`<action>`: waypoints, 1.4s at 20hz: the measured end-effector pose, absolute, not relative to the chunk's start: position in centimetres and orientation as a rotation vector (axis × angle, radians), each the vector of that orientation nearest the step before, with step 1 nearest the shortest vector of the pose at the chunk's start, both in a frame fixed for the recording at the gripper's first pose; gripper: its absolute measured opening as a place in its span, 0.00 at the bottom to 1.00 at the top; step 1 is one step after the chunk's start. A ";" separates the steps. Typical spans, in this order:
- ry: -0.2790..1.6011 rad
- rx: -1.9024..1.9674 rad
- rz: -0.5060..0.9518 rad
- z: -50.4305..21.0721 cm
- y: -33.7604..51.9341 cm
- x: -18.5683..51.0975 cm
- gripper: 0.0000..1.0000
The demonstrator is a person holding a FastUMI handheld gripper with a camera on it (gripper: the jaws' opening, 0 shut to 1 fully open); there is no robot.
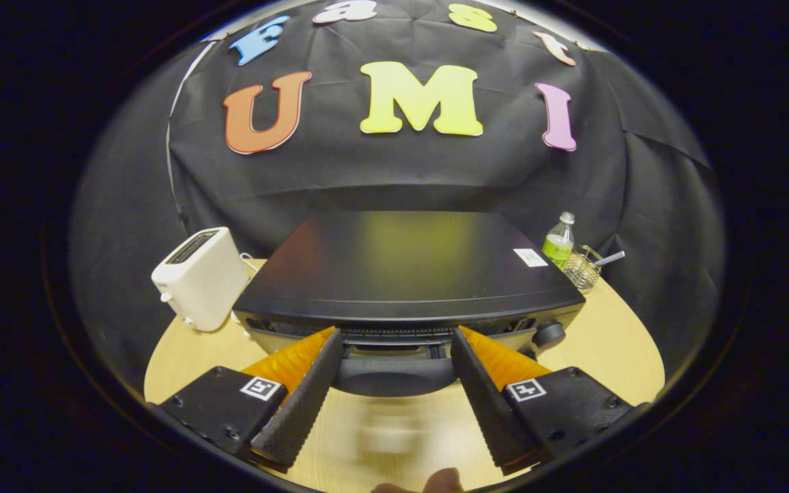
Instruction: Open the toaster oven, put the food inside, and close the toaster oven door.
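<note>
The black toaster oven (405,263) stands on the round wooden table (614,342), seen from above and in front. Its dark curved door handle (394,376) sticks out toward me below the top's front edge, and the door looks shut. My gripper (396,337) is open, its fingertips up against the oven's front, one on each side of the handle's upper part, not pressing on it. A knob (548,334) sits at the oven's right front. A pale blurred patch (387,438) shows on the table between the fingers; I cannot tell what it is.
A white pop-up toaster (199,277) stands left of the oven. Behind the oven's right corner are a green-labelled bottle (559,243) and a small wire basket (583,268). Part of a person's hand (435,483) shows just below the fingers.
</note>
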State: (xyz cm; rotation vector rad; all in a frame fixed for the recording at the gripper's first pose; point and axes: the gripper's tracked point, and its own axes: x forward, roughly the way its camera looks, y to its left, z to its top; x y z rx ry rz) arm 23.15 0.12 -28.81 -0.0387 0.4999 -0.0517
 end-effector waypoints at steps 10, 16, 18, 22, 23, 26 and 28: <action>0.640 -0.055 -0.037 -37.5 -0.1 13.2 1.00; 0.686 -0.087 -0.012 -38.6 -0.1 12.0 1.00; 0.673 -0.091 0.004 -37.1 0.2 11.2 1.00; 0.628 -0.102 0.082 -31.6 1.5 7.3 1.00; 0.620 -0.088 0.113 -30.0 2.1 6.3 1.00; 0.617 -0.031 0.203 -26.2 4.0 4.2 1.00; 0.651 0.017 0.264 -25.1 5.4 3.2 1.00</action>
